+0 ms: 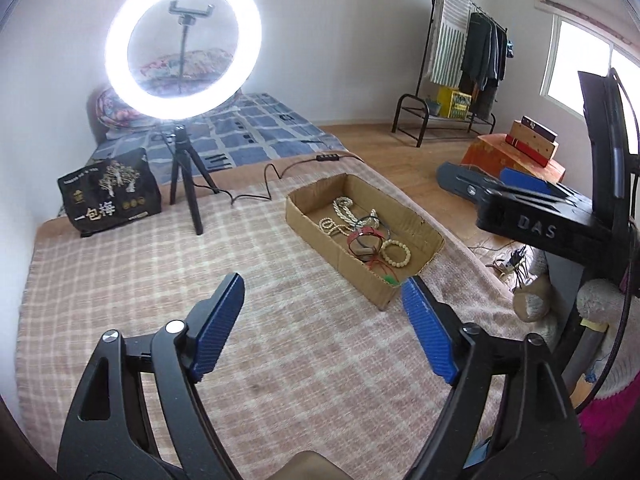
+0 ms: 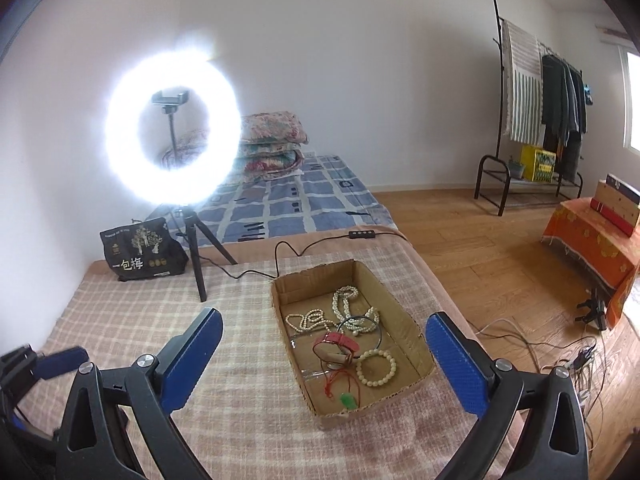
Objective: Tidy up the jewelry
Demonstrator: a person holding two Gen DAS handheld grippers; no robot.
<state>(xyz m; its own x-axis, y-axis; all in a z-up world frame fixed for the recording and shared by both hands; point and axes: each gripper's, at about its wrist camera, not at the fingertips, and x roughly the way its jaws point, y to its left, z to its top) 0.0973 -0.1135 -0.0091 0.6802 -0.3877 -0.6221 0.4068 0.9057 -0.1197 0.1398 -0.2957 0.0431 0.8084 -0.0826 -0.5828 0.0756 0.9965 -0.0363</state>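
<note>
Bedroom setup with a checked blanket point(image 2: 160, 360) as the work surface, all the jewelry point(image 2: 344, 340) heaped in the open cardboard box point(image 2: 412, 320) for easy reach, while left gripper point(image 1: 324, 320) and right gripper point(image 2: 324, 360) hover above it, jaws wide and empty.

Left gripper point(image 1: 322, 294) and right gripper point(image 2: 324, 334) — jaws wide, empty.

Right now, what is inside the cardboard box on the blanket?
The cardboard box holds pearl necklaces, a cream bead bracelet, a red strap, a dark thin hoop and a green pendant on red cord. Anything beneath the tangle is hidden.
</note>
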